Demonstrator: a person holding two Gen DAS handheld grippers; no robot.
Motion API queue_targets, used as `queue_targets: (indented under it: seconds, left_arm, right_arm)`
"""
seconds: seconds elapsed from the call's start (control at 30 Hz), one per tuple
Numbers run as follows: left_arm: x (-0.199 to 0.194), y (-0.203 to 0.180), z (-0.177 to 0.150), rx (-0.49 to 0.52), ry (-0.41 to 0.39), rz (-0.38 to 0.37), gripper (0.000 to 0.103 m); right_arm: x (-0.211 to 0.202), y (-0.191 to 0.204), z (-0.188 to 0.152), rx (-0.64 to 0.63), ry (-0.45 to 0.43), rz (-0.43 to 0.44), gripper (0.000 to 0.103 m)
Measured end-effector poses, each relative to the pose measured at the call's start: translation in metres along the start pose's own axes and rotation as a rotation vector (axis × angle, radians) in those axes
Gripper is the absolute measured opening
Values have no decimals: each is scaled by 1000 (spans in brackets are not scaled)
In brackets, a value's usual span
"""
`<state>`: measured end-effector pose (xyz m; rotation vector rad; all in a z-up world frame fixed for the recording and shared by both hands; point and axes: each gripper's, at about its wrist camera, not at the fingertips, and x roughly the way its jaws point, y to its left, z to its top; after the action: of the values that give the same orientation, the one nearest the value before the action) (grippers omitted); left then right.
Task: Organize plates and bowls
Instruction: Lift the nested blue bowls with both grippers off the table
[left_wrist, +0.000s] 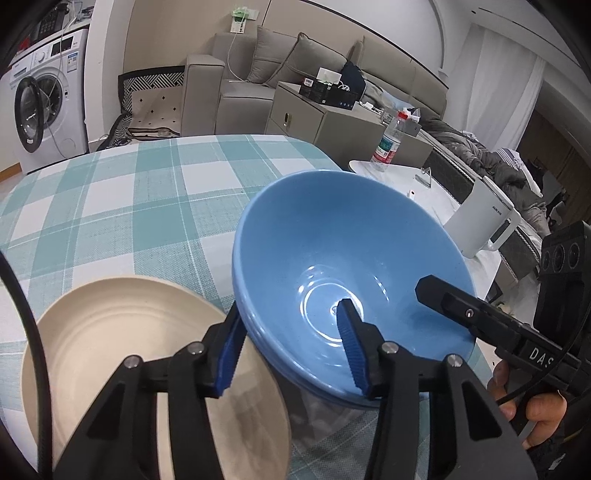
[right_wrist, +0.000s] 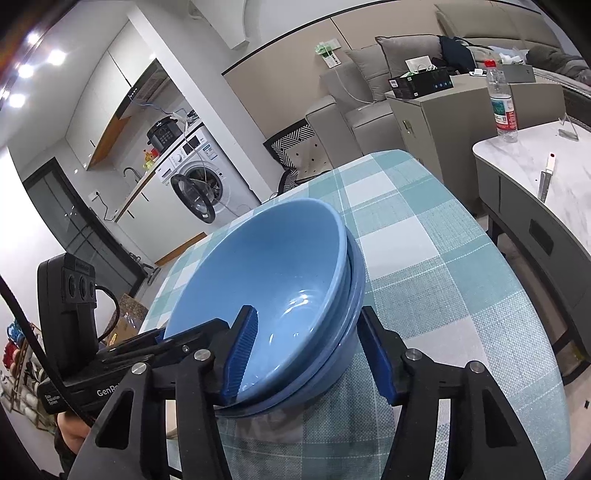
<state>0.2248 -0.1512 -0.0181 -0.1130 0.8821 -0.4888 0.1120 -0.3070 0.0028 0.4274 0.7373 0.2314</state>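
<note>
My left gripper (left_wrist: 291, 341) straddles the near left rim of the stacked glossy blue ceramic bowls (left_wrist: 332, 258), one finger inside, one outside; whether the pads press yet I cannot tell. My right gripper (right_wrist: 308, 354) straddles the near right rim the same way, with the outer finger seemingly just off the wall. The bowls sit on the counter with the teal-and-white checked cloth (left_wrist: 129, 206). A round cream plate (left_wrist: 110, 350) lies just left of them.

left gripper (left_wrist: 291, 347): black linkage, silver screws, ribbed blue pads | right gripper (right_wrist: 314, 354): same build, black cable, white lettering
</note>
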Motion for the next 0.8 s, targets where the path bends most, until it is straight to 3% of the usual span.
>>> queue_targets:
  seconds: [0.8]
  left_arm:
    - [-20, -14, 4, 28, -44, 41, 49]
  right_arm:
    - [-24, 15, 1, -42, -56, -35, 58]
